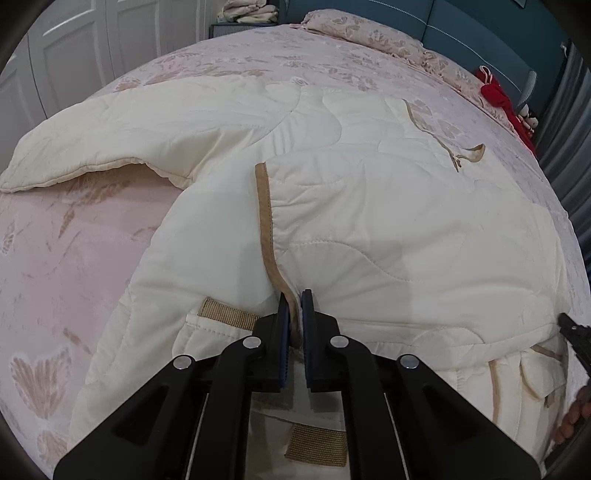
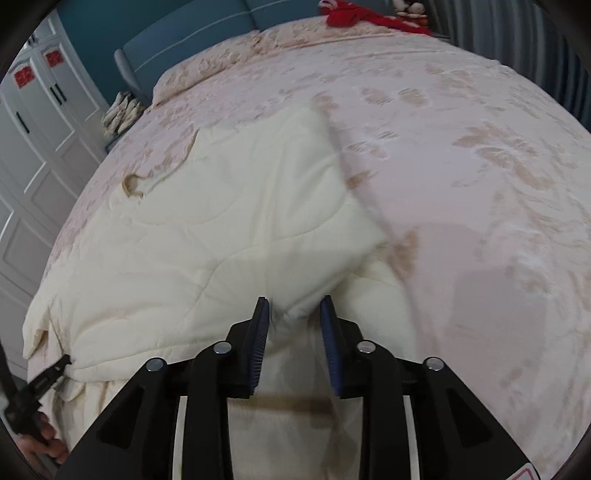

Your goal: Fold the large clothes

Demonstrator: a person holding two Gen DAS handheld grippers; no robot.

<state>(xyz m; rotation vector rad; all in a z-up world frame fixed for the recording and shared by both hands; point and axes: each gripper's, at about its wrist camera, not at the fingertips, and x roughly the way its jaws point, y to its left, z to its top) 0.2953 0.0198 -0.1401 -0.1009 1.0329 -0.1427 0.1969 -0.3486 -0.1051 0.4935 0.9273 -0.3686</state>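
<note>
A cream quilted jacket [image 1: 369, 221] with tan trim lies spread on the pink floral bed [image 1: 74, 258]. One sleeve [image 1: 110, 136] stretches to the far left. My left gripper [image 1: 295, 299] is shut on the jacket's tan-trimmed front edge near the hem. In the right wrist view the jacket [image 2: 221, 229] lies folded over, and my right gripper [image 2: 294, 306] has its jaws partly closed on a bunched fold of the cream fabric. The left gripper's tip also shows at the jacket's left edge in the right wrist view [image 2: 59, 363]. The right gripper's tip shows in the left wrist view [image 1: 570, 326].
A pillow [image 1: 369, 37] in matching fabric lies at the head of the bed. A red cloth [image 1: 498, 98] sits near the teal headboard [image 1: 461, 22]. White wardrobe doors [image 2: 33, 140] stand beside the bed. Grey curtains [image 1: 569, 166] hang at the right.
</note>
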